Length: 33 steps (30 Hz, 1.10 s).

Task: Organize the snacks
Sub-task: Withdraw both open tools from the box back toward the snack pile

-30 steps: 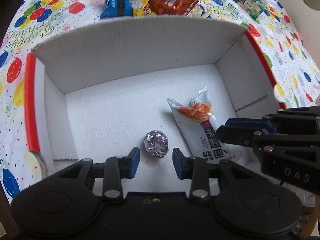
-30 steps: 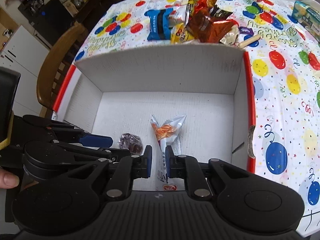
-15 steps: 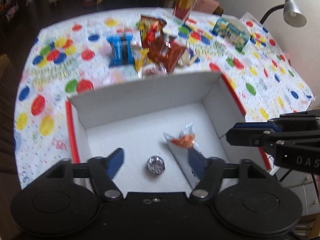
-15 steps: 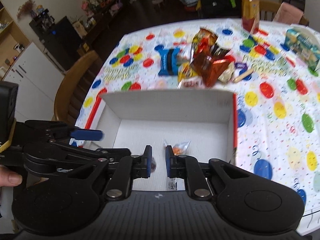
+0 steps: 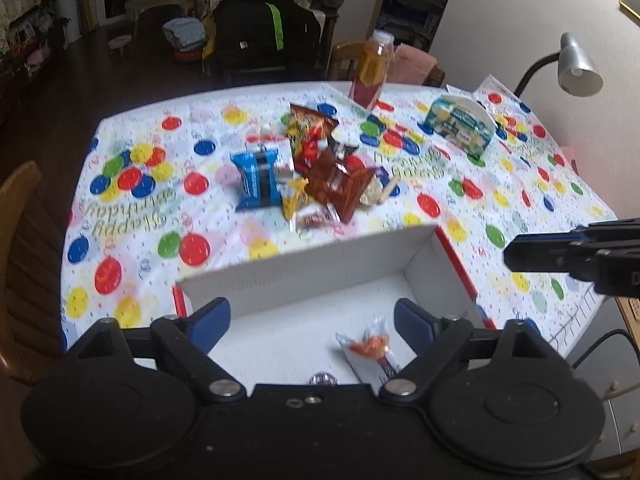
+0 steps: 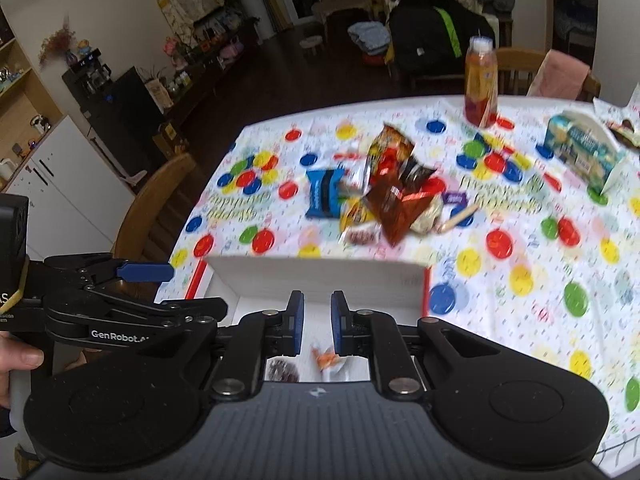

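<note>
**Both tools empty above the snack box**

Left wrist view: the left tool (image 5: 310,322) hangs over the near edge of a white cardboard box (image 5: 304,276), its blue pads spread wide with nothing between them. Inside the box lie a white snack packet with an orange picture (image 5: 370,350) and a foil-wrapped ball (image 5: 323,379), the ball half hidden by the tool body. Beyond the far wall, a pile of snacks sits on the balloon-print bench (image 5: 520,200): a blue cookie pack (image 5: 258,178), a brown-red bag (image 5: 340,188) and small wrappers. A juice bottle (image 5: 372,68) stands at the far edge. The right tool (image 5: 560,258) reaches in from the right.

Right wrist view: the right tool (image 6: 317,322) hovers over the box (image 6: 316,282), its pads nearly together but gripping nothing. The orange-printed packet (image 6: 326,358) and a dark foil ball (image 6: 284,370) show below. A hand (image 6: 16,360) holds the left tool (image 6: 132,280) at the left.
</note>
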Tool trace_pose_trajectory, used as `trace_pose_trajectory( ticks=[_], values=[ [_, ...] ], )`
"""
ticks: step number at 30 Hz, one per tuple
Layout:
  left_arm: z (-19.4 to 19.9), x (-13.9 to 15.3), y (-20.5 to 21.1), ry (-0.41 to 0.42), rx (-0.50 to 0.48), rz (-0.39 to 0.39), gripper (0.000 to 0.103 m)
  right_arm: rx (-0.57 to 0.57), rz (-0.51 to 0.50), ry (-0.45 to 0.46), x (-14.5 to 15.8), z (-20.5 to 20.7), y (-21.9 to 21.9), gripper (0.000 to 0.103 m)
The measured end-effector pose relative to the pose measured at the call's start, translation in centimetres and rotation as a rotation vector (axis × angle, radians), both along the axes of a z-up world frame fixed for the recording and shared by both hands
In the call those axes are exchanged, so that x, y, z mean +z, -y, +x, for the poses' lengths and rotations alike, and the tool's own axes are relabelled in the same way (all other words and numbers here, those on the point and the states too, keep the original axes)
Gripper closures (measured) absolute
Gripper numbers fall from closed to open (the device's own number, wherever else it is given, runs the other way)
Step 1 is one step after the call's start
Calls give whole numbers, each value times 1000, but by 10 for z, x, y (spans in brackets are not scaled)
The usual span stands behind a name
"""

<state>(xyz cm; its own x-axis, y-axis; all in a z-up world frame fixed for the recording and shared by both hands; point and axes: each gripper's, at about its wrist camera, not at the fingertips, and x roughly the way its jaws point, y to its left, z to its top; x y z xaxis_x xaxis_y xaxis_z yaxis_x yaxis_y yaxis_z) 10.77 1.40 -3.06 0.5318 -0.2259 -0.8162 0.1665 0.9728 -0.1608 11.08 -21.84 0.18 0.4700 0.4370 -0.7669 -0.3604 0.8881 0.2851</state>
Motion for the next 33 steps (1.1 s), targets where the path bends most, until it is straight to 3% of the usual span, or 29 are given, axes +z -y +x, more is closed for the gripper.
trace_pose_trajectory(
  ticks=[8, 12, 13, 21, 33],
  values=[
    [33, 9, -2, 34, 53, -5, 6, -35, -8, 14, 8, 41, 23, 86],
    [51, 8, 0, 39, 75, 10, 5, -46, 6, 22, 8, 67, 37, 29],
    [56, 7, 1, 39, 80, 15, 4, -42, 9, 28, 8, 72, 39, 27],
    [103, -6, 8, 40, 132, 48, 1, -59, -27, -9, -11, 138, 52, 24],
    [182, -49, 9, -18, 244, 102, 1, -167, -101, -185, -88, 229, 68, 24]
  ],
)
